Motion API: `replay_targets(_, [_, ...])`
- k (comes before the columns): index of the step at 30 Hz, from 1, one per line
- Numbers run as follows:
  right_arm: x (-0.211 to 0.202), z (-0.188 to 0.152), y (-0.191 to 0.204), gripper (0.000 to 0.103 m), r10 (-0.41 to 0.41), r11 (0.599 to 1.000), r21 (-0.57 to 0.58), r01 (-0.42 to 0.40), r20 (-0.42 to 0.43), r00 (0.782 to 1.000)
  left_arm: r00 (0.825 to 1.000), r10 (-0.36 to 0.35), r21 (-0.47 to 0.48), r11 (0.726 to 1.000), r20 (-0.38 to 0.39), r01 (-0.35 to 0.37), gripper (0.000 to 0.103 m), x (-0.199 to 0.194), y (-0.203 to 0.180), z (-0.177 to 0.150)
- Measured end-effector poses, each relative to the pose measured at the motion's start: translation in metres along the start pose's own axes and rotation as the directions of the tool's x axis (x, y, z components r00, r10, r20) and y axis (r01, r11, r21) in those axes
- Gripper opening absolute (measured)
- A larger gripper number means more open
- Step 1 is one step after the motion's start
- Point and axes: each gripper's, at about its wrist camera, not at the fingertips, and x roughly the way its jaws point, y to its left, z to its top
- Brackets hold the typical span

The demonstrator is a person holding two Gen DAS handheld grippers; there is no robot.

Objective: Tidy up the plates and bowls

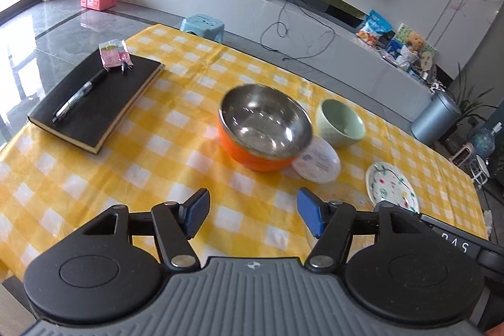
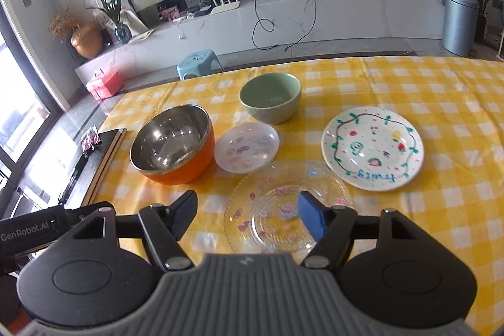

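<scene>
An orange bowl with a steel inside (image 1: 264,128) (image 2: 171,144) stands on the yellow checked tablecloth. A pale green bowl (image 1: 340,122) (image 2: 271,98) sits behind it to the right. A small white plate (image 1: 318,162) (image 2: 247,147) lies beside the orange bowl. A white plate painted with fruit (image 1: 392,188) (image 2: 371,147) lies further right. A clear glass plate (image 2: 283,207) lies nearest, under my right gripper (image 2: 247,218), which is open and holds nothing. My left gripper (image 1: 253,214) hangs open over bare cloth, in front of the orange bowl.
A black notebook (image 1: 97,103) (image 2: 94,166) with a pen (image 1: 80,99) and a small pink packet (image 1: 111,54) lies at the table's left. Beyond the table are a light blue stool (image 1: 203,25) (image 2: 197,62) and a long white cabinet (image 2: 315,18).
</scene>
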Motion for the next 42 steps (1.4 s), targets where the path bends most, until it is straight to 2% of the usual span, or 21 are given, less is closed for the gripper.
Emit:
replay_targets(7, [0.036, 0.035, 0.021, 0.077, 0.05, 0.999, 0.021, -0.049, -0.016, 0.999, 0.997, 0.074, -0.004, 0.997, 0.032, -0.074, 0.077, 0.023, 0.013, 0.036])
replay_targets(11, [0.06, 0.051, 0.03, 0.077, 0.06, 0.996, 0.071, -0.058, -0.031, 0.998, 0.993, 0.109, -0.066, 0.992, 0.043, -0.106, 0.077, 0.038, 0.026, 0.05])
replay_targets(18, [0.1, 0.065, 0.051, 0.077, 0.056, 0.995, 0.086, -0.05, -0.077, 0.995, 0.997, 0.075, -0.169, 0.982, -0.032, -0.079, 0.079, 0.075, 0.041, 0.064])
replay_targets(24, [0.133, 0.067, 0.051, 0.075, 0.014, 0.994, 0.11, 0.003, -0.153, 0.988, 0.994, 0.084, -0.182, 0.979, -0.072, -0.096, 0.079, 0.102, 0.042, 0.064])
replay_targets(28, [0.147, 0.065, 0.048, 0.069, 0.032, 0.989, 0.149, -0.002, -0.203, 0.979, 0.991, 0.09, -0.188, 0.976, -0.103, -0.108, 0.078, 0.115, 0.043, 0.06])
replay_targets(30, [0.153, 0.063, 0.048, 0.066, 0.037, 0.987, 0.158, -0.002, -0.221, 0.975, 0.99, 0.085, -0.19, 0.976, -0.113, -0.105, 0.075, 0.12, 0.044, 0.058])
replay_targets(32, [0.158, 0.061, 0.049, 0.054, 0.048, 0.986, 0.164, -0.008, -0.24, 0.97, 0.988, 0.083, -0.201, 0.974, -0.128, -0.107, 0.069, 0.123, 0.044, 0.055])
replay_targets(33, [0.161, 0.06, 0.049, 0.052, 0.054, 0.986, 0.169, -0.012, -0.25, 0.967, 0.988, 0.078, -0.206, 0.973, -0.136, -0.105, 0.068, 0.126, 0.045, 0.055])
replay_targets(38, [0.169, 0.054, 0.048, 0.025, 0.052, 0.985, 0.172, -0.005, -0.272, 0.961, 0.99, 0.058, -0.181, 0.98, -0.125, -0.081, 0.048, 0.128, 0.039, 0.055])
replay_targets(42, [0.172, 0.052, 0.049, 0.023, 0.049, 0.988, 0.152, -0.007, -0.271, 0.961, 0.991, 0.047, -0.142, 0.988, -0.122, -0.065, 0.03, 0.129, 0.03, 0.057])
